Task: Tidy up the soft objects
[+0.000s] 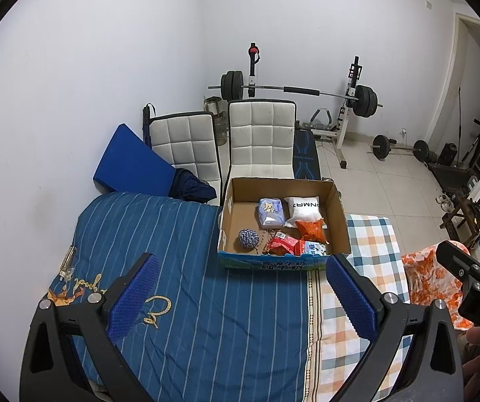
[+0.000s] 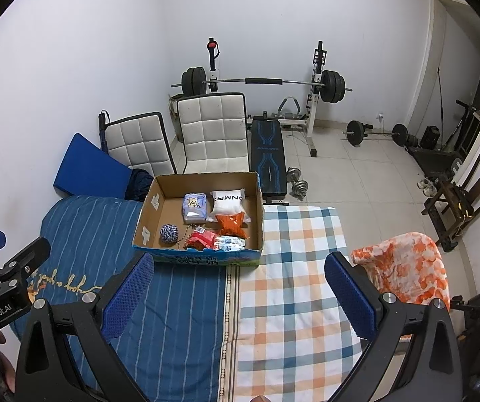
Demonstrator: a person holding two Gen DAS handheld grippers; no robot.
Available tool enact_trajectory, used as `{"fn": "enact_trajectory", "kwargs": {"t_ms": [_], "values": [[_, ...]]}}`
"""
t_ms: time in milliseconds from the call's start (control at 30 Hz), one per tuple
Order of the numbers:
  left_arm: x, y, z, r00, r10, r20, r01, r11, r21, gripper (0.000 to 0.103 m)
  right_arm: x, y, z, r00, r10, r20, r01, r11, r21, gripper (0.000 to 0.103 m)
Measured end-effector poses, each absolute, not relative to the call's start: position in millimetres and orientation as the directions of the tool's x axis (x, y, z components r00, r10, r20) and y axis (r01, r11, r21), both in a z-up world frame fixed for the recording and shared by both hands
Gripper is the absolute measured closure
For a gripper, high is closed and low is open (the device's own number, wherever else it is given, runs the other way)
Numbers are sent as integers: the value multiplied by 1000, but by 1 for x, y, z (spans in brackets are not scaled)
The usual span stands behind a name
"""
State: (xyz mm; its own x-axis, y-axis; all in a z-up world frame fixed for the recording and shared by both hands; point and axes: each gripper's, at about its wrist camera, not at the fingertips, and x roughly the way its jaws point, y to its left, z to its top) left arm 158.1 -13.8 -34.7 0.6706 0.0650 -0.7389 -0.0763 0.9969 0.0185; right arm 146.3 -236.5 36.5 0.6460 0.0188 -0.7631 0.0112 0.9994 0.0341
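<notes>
An open cardboard box (image 1: 338, 221) (image 2: 258, 216) stands on the bed. In it lie a blue rope ball (image 1: 248, 238) (image 2: 169, 233), a pale blue tissue pack (image 1: 270, 212) (image 2: 193, 206), a white pillow pack (image 1: 303, 209) (image 2: 228, 202), an orange pouch (image 1: 312, 229) (image 2: 231, 224) and a red packet (image 1: 281, 244) (image 2: 203, 238). My left gripper (image 1: 241, 296) is open and empty, held above the blue striped cover in front of the box. My right gripper (image 2: 240, 296) is open and empty above the checked cover. An orange and white cloth (image 1: 430, 279) (image 2: 407, 268) lies at the bed's right edge.
Two white padded chairs (image 1: 260, 137) (image 2: 213, 130) and a blue cushion (image 1: 129, 164) stand behind the bed. A weight bench with barbell (image 1: 306, 90) (image 2: 273, 82) stands at the far wall. A small clear bottle (image 1: 67, 263) lies on the striped cover at left.
</notes>
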Motion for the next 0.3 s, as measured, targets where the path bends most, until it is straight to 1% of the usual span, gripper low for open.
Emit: {"fn": "enact_trajectory", "kwargs": {"t_ms": [300], "values": [[157,-14,-38,673,65,-737,-83,996,12,1,146,-236,37,652,16,-758,5,1000,25,0]]}}
